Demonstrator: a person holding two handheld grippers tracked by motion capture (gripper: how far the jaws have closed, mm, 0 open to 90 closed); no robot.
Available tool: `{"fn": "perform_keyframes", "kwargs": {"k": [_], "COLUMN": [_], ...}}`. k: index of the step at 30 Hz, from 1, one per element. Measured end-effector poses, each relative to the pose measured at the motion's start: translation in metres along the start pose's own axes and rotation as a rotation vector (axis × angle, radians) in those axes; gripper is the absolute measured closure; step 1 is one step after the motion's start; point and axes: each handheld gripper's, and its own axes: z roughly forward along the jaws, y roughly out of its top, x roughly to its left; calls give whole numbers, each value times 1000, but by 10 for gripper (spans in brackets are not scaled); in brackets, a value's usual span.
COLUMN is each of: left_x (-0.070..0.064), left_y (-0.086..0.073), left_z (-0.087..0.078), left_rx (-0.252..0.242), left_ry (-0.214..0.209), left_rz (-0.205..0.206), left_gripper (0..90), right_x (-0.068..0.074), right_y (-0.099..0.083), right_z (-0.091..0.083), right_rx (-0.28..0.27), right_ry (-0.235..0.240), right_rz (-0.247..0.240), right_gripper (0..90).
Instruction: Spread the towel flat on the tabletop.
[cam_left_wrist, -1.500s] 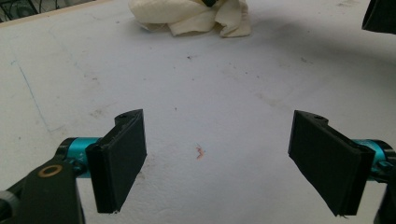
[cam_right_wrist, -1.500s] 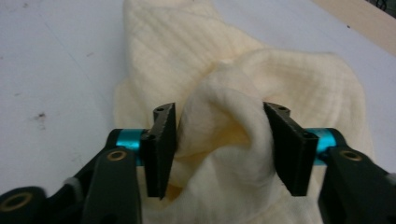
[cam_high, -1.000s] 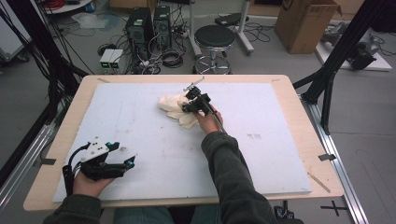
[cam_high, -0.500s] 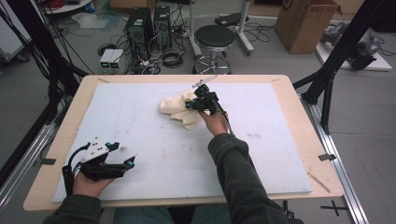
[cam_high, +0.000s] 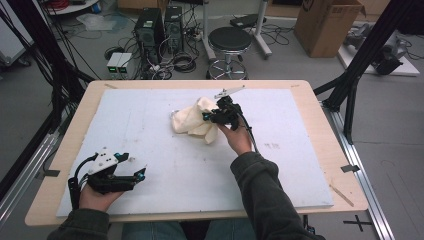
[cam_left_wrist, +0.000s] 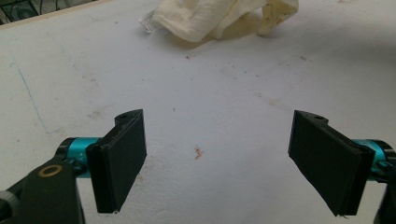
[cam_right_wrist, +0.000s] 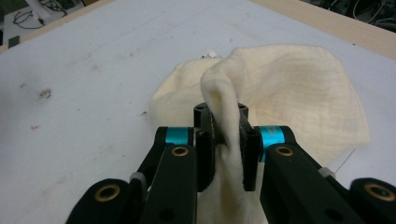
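Right gripper (cam_right_wrist: 226, 144), jaws pinching a raised fold of the cream cloth (cam_right_wrist: 289, 98); the rest of the cloth lies crumpled on the white table (cam_high: 300, 165), slightly beyond its centre. Left gripper (cam_left_wrist: 231, 161), jaws spread wide with nothing between them, rests in the person's hand at the near left corner of the table, well apart from the cloth.

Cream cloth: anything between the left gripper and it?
Nothing visible. The left gripper is open over bare white foam board; the crumpled cream cloth lies beyond, pinched by the right gripper.
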Motion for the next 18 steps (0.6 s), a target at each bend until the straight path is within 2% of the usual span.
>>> {"fn": "perform_keyframes", "kwargs": {"k": [5,18], "left_x": [-1,-2], "left_y": [0,1], "left_z": [0,2], "left_rx": [-4,-4], "left_ry": [-8,-8], "left_rz": [7,8], "left_gripper": [196,195], "right_x": [3,21], "right_y": [-6,-15], "right_z": [-10,-30], "right_rx": [-15,-42], "right_ry": [17,52], "right_rz": [30,24], "right_gripper": [820,820]}}
